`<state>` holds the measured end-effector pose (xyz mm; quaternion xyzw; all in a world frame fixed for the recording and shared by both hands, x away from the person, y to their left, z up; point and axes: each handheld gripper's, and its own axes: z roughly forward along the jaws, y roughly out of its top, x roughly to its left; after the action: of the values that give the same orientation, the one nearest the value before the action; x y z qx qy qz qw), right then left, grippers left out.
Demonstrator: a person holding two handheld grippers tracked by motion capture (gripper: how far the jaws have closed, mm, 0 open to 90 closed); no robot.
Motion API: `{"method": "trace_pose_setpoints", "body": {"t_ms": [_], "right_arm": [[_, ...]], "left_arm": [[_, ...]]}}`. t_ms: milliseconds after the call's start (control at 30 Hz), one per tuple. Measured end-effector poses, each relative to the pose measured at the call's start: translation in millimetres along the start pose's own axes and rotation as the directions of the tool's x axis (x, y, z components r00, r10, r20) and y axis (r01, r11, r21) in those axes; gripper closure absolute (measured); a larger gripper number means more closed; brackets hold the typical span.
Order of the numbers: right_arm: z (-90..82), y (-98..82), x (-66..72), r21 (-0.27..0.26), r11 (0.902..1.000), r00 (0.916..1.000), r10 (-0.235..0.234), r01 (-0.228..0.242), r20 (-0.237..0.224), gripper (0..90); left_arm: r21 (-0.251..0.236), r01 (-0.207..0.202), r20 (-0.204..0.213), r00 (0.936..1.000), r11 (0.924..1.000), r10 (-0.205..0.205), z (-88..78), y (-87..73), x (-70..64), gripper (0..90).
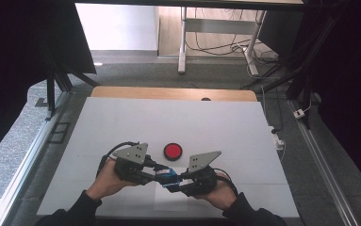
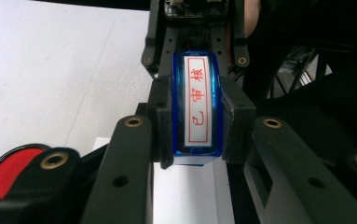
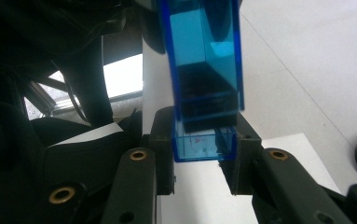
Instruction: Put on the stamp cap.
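A blue translucent stamp (image 1: 168,176) hangs just above the table between both grippers. My left gripper (image 2: 197,128) is shut on its body (image 2: 197,107), whose white label with red characters faces the left gripper view. From the opposite side, my right gripper (image 3: 204,154) is shut on the stamp's clear blue end cap (image 3: 204,144); the darker blue body (image 3: 204,56) rises beyond it. In the high view the left gripper (image 1: 155,170) and right gripper (image 1: 179,181) point at each other, tips nearly meeting.
A round black ink pad with a red centre (image 1: 172,150) lies just behind the grippers. Below the stamp, a white sheet of paper (image 1: 168,200) rests on the white table top (image 1: 121,122). The table's wooden far edge (image 1: 168,92) borders grey floor.
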<state>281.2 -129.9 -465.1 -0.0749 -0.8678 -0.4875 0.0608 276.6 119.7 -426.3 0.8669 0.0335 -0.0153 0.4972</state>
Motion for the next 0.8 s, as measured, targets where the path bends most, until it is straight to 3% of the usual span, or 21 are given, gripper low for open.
{"method": "trace_pose_setpoints", "body": {"t_ms": [500,633,800], "right_arm": [[-1.5,1.6,3.7,-0.022,0.9992,0.9993,-0.033,0.033,-0.016,68.9],[-2.1,2.5,4.7,-0.018,0.9989,0.9989,-0.043,0.043,-0.020,69.1],[-5.2,4.2,5.9,-0.059,0.9972,0.9985,-0.048,0.047,-0.024,69.2]], "left_arm": [[-0.009,-0.012,0.046,0.9989,0.9999,0.013,1.5,-2.5,0.7,70.2],[-0.030,0.000,0.062,0.9980,0.9996,0.002,1.0,-4.3,2.1,70.3],[-0.074,0.020,0.079,0.9967,0.9970,-0.014,-0.6,-6.2,3.5,70.3]]}}
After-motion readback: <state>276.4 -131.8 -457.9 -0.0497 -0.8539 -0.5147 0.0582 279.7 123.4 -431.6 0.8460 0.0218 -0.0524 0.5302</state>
